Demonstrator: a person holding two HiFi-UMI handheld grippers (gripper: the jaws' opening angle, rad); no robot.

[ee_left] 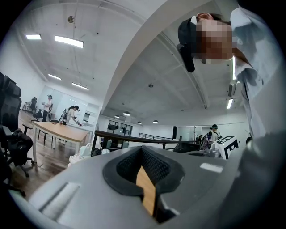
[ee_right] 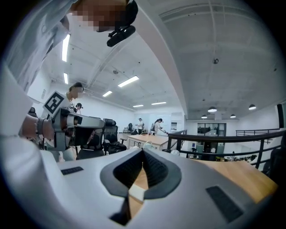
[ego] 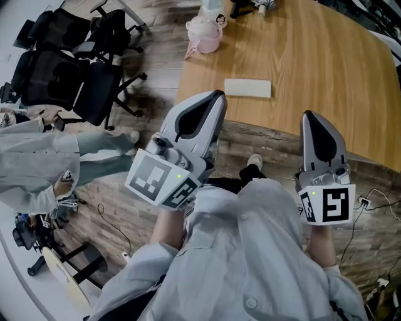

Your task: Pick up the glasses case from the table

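Observation:
The glasses case (ego: 247, 88) is a flat white oblong that lies near the front edge of the wooden table (ego: 313, 63). My left gripper (ego: 217, 94) points at the table edge just short of the case, to its left, with its jaws together and nothing in them. Further right, my right gripper (ego: 308, 115) hangs before the table edge, also shut and empty. In the left gripper view the left gripper (ee_left: 142, 150) shows only table wood through the gap behind its tips. In the right gripper view the right gripper (ee_right: 143, 150) frames a piece of the white case (ee_right: 136, 193).
A pink and white bag (ego: 205, 32) stands at the table's far left corner, with dark items (ego: 250, 7) beyond it. Black office chairs (ego: 75, 69) stand on the floor at the left. Another person (ego: 37, 163) sits at the left edge. Cables (ego: 376, 200) lie on the floor.

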